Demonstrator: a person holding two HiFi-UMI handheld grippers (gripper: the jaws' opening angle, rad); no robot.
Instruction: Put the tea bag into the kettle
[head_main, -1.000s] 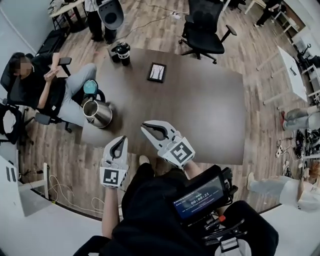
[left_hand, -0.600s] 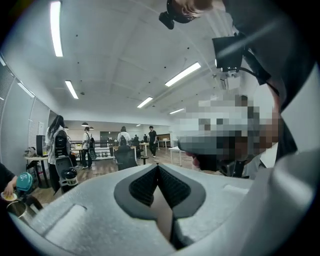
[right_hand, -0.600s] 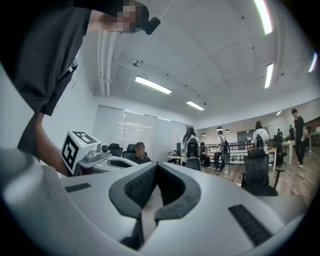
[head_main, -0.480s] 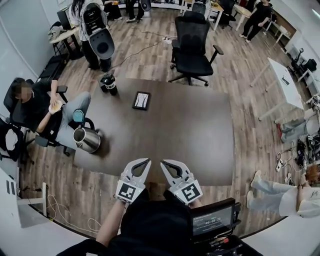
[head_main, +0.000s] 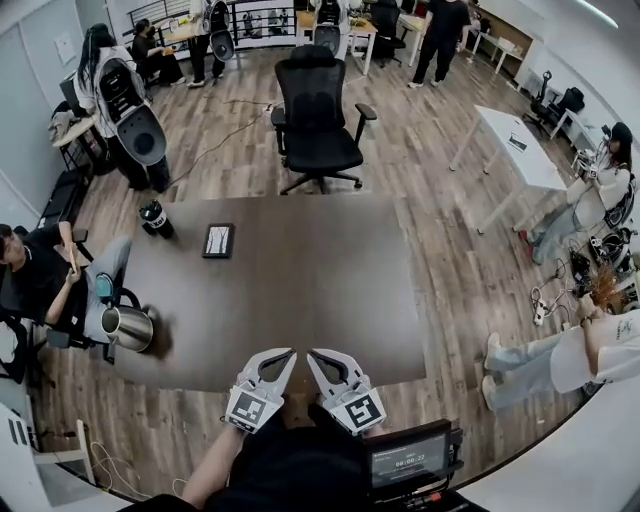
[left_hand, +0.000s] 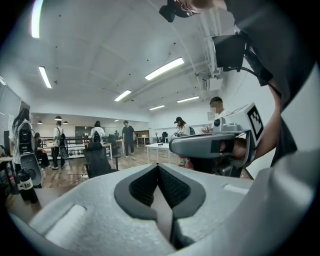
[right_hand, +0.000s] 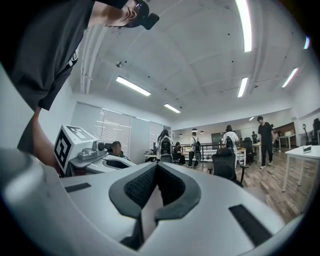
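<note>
Dark-brown surface (head_main: 330, 290) fills the middle of the head view, mostly bare, w/ the person at its near edge. Left gripper (head_main: 287, 355) and right gripper (head_main: 313, 357) hang side by side at that near edge, tips almost touching each other, both pointing out over the surface. Each gripper's own view shows its ribbed pads pressed together w/ nothing between, so both are closed & carry nothing. Steel kettle (head_main: 128, 328) sits at the far-left edge of the surface, well apart from both grippers, to their left and only a bit ahead. A teal part sits just beside its top, prob. the lid tipped back, tho too small to be sure. Flat dark tray (head_main: 217, 240) lies further out, ahead-left of the grippers, beyond the kettle & to its right, long axis running roughly away from the person. Pale strips on it are prob. the tea bag, but I can't confirm at this size; no tea bag shows anywhere else. Judgement: next move turns on that diagonal. The pick-up spot is ahead-left, so the left gripper is nearer, if only slightly. It would need to open, reach out to the tray, then come back toward the left edge where the kettle stands. Right gripper is farther from both tray & kettle.
</note>
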